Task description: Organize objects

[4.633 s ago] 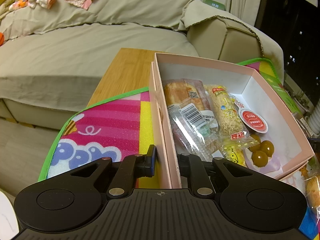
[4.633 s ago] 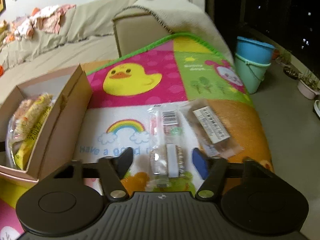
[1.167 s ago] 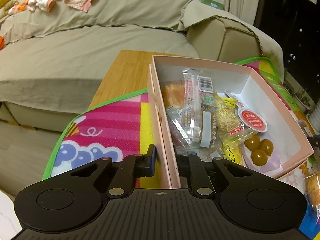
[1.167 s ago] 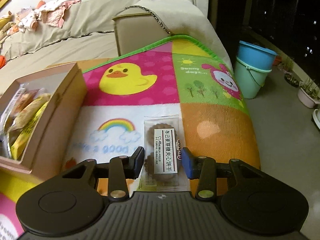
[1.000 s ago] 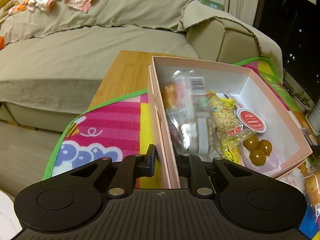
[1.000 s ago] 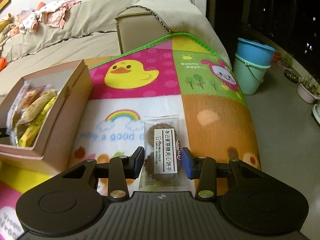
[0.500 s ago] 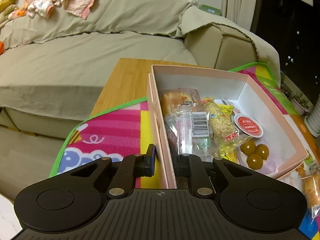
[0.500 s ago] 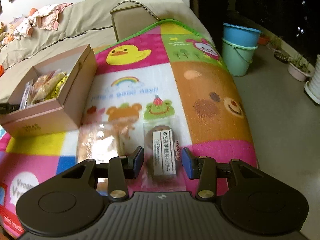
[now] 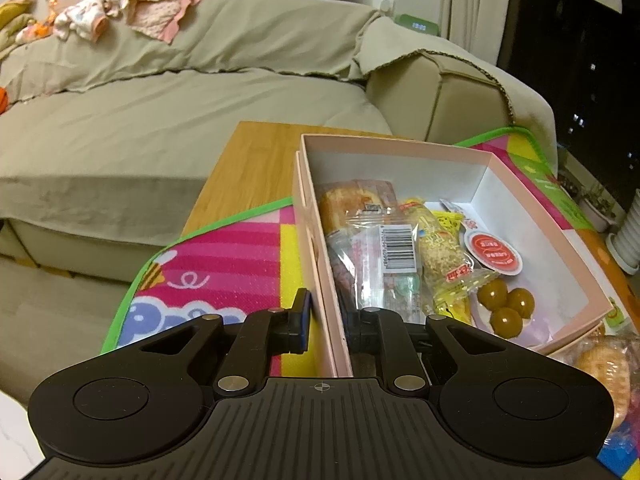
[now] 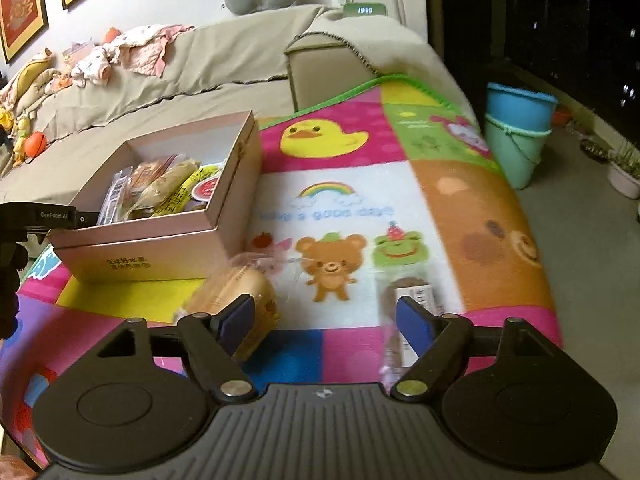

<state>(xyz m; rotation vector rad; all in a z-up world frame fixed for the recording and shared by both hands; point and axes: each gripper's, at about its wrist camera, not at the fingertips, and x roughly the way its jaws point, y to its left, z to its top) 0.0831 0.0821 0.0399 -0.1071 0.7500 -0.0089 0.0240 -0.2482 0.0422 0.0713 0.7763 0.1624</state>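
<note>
My left gripper [image 9: 328, 326] is shut on the left wall of the pink box [image 9: 400, 147], one finger outside and one inside. The box holds several wrapped snacks [image 9: 394, 256] and a pack of brown balls [image 9: 506, 306]. In the right wrist view the pink box [image 10: 160, 240] stands on the colourful play mat [image 10: 480, 216]. My right gripper [image 10: 326, 322] hovers over the mat's near part and its jaws are opening. A blurred brown cookie packet [image 10: 404, 292] lies just inside its right finger, no longer pinched. A bread packet [image 10: 236, 288] lies by the left finger.
A beige sofa [image 9: 160, 120] with clothes [image 9: 120, 12] on its back stands behind the wooden table [image 9: 256, 160]. Two stacked buckets [image 10: 520, 128] and plant pots [image 10: 624, 172] stand on the floor to the right. The mat drops off at its right edge.
My right gripper drew back over the mat with the cookie packet, then its jaws spread and let it go. A clear barcoded packet settled in the box. The left grip is unchanged.
</note>
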